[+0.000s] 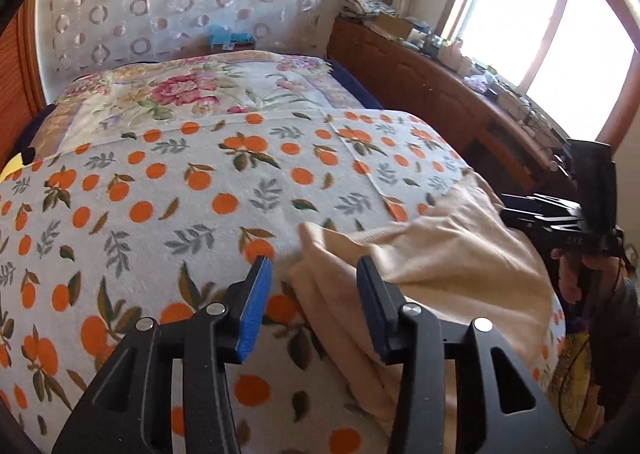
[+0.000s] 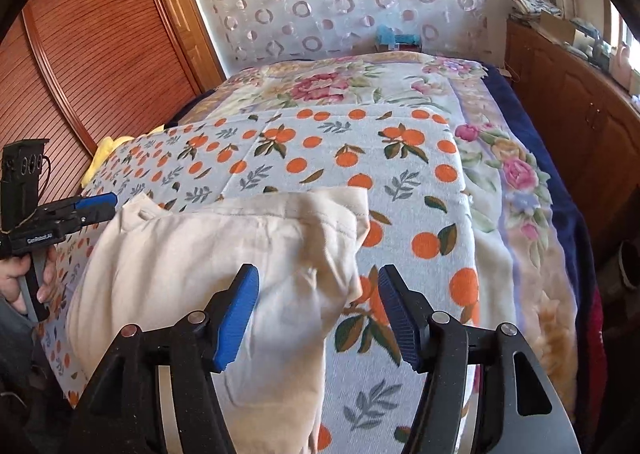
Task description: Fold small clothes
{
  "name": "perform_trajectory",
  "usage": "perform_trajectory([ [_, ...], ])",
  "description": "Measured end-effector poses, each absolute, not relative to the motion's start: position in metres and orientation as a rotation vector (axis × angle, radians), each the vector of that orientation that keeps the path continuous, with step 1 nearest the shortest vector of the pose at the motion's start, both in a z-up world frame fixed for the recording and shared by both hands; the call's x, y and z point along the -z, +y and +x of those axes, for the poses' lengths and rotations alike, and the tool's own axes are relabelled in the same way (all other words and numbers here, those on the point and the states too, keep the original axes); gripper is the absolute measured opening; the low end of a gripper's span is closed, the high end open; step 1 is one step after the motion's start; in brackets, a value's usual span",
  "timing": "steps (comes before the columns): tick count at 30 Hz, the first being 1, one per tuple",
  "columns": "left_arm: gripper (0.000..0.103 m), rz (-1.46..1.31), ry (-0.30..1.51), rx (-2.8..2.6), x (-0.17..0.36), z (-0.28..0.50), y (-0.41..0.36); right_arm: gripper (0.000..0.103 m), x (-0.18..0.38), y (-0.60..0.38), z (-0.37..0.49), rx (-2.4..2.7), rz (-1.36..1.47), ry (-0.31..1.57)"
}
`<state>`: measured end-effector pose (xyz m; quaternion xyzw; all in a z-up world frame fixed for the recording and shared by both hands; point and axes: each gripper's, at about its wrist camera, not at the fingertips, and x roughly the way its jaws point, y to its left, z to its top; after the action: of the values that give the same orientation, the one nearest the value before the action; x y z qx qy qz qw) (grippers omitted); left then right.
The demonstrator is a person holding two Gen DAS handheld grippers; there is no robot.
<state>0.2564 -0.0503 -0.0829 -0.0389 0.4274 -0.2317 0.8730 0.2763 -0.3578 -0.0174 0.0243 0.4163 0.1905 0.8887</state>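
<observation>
On the orange-print blanket (image 2: 304,158) a cream garment (image 2: 208,254) lies roughly doubled (edges uneven, folding unfinished); left gripper (image 1: 314,294) and right gripper (image 2: 318,308) spread, holding nothing.

Your left gripper (image 1: 314,266) points forward and down, jaws parted, nothing pressed between the pads. One blue pad (image 1: 253,308) faces inward; the other finger is dark on the side in view.

Your right gripper (image 2: 318,280) has the same downward pitch and stands wider — both blue pads (image 2: 236,318) are clear of any contact.

From the right wrist view, your left hand (image 2: 28,280) wraps the handle below its gripper body. From the left wrist view, your right hand (image 1: 580,274) grips its handle likewise — fingers curled, sleeve just below.
</observation>
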Motion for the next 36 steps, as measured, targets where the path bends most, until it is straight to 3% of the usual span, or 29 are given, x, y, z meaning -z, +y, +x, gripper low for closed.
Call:
perform_trajectory([
  [14, 0.045, -0.035, 0.980, 0.495, 0.105, 0.240, -0.083, 0.064, 0.038, -0.347, 0.289, -0.415, 0.055, 0.920],
  [15, 0.045, -0.036, 0.981, 0.494, 0.106, 0.240, -0.083, 0.061, 0.037, -0.345, 0.288, -0.421, 0.051, 0.921],
  [17, 0.045, -0.038, 0.974, 0.491, 0.106, 0.240, -0.083, 0.046, 0.037, -0.342, 0.286, -0.441, 0.042, 0.925],
  [22, 0.045, -0.062, 0.955, 0.496, 0.107, 0.236, -0.082, 0.020, 0.035, -0.331, 0.282, -0.497, 0.023, 0.928],
  [23, 0.043, -0.075, 0.956, 0.510, 0.108, 0.236, -0.081, 0.017, 0.035, -0.328, 0.281, -0.498, 0.007, 0.923],
  [24, 0.027, -0.085, 0.962, 0.524, 0.108, 0.236, -0.081, 0.016, 0.034, -0.327, 0.280, -0.497, -0.009, 0.914],
  [25, 0.017, -0.111, 0.977, 0.551, 0.109, 0.236, -0.080, 0.015, 0.031, -0.324, 0.278, -0.498, -0.022, 0.902],
  [26, 0.015, -0.138, 0.982, 0.561, 0.108, 0.236, -0.077, 0.014, 0.029, -0.323, 0.276, -0.497, -0.031, 0.888],
  [36, 0.011, -0.227, 0.807, 0.604, 0.041, 0.205, -0.023, 0.012, -0.057, -0.281, 0.260, -0.574, -0.150, 0.665],
])
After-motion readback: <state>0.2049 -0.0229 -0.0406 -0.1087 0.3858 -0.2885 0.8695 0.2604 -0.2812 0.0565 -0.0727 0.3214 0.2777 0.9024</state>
